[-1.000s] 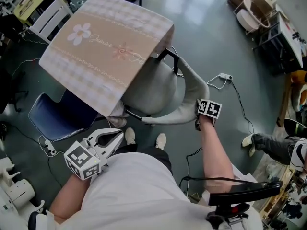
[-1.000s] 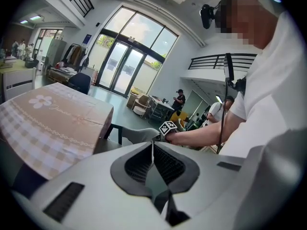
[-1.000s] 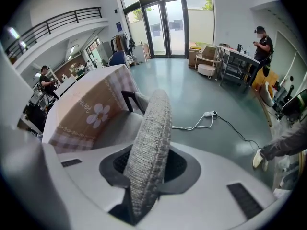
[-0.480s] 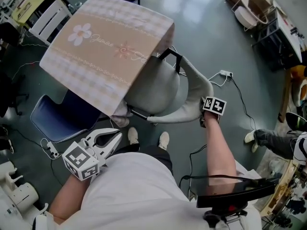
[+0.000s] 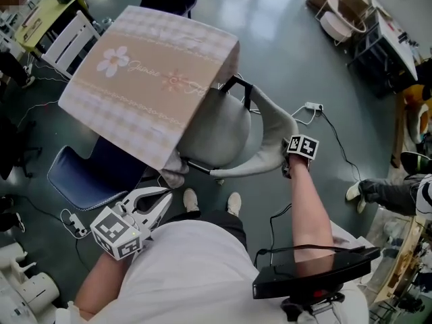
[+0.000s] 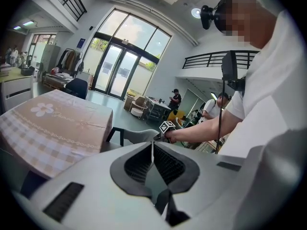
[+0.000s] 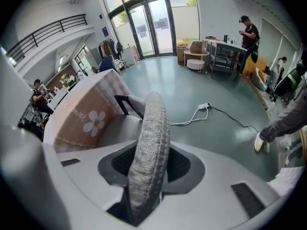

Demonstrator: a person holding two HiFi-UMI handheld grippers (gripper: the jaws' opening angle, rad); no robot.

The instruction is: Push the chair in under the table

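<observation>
Seen from above, a person stands behind a grey chair [image 5: 214, 132] whose seat sits partly beneath a bench [image 5: 145, 69] draped in a beige checked cloth with a flower print.

The right gripper [image 7: 149, 156] points steeply down. The top edge of the chair's padded fabric backrest stands upright between its jaws. The ribbed pads lie against both sides of the fabric while the jaws are opening. Beyond this gripper lies the seat, and further on, to its left, the bench. On the floor ahead and to its right trails a white power strip [image 7: 205, 106] with its cable.

The left gripper [image 6: 152, 153] is held low by the person's waist, well apart from the chair. Its jaws are pressed together with nothing between them. Ahead and to its left stands the bench. Ahead and to its right, the right gripper's marker cube shows at the backrest. A blue chair [image 5: 79, 175] sits on the floor near the left gripper, partly under the bench.
</observation>
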